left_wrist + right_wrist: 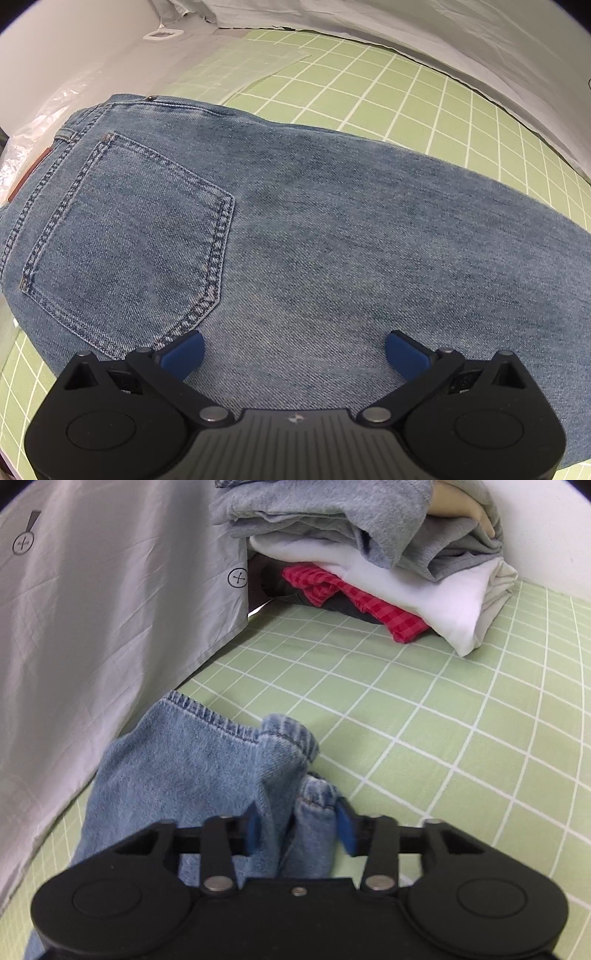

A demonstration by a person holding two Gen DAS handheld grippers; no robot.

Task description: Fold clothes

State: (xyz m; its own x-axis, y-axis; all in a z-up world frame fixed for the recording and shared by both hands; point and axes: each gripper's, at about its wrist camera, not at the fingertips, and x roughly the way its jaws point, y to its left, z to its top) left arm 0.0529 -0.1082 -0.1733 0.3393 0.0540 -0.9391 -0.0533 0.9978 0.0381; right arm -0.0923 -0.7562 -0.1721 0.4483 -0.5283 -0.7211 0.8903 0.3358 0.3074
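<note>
Green grid-lined matting covers the tabletop, with a creased grey sheet hanging along its far edge and a stack of folded clothes in grey, white, red check and beige piled in the corner. Our task's thing, a pair of faded blue denim jeans, lies flat across the mat with the back pocket facing up; the seat and waistband sit under the left hand-held gripper, while the leg hems reach toward the sheet in the right wrist view.

We judge the denim heavy for cloth, thick and fairly stiff, rough enough not to slip between pads, and in no way fragile. It should hold a crease but will drag on the mat. The stitched hems and the waistband look like the firmest places to take hold.

The left hand-held gripper hovers with its jaws wide apart and nothing between them. The right hand-held gripper is clamped on bunched denim near the leg hems.

Open mat lies to the right of the legs and beyond the seat. The sheet crowds the hems closely, and the stack stands well apart from the jeans.
</note>
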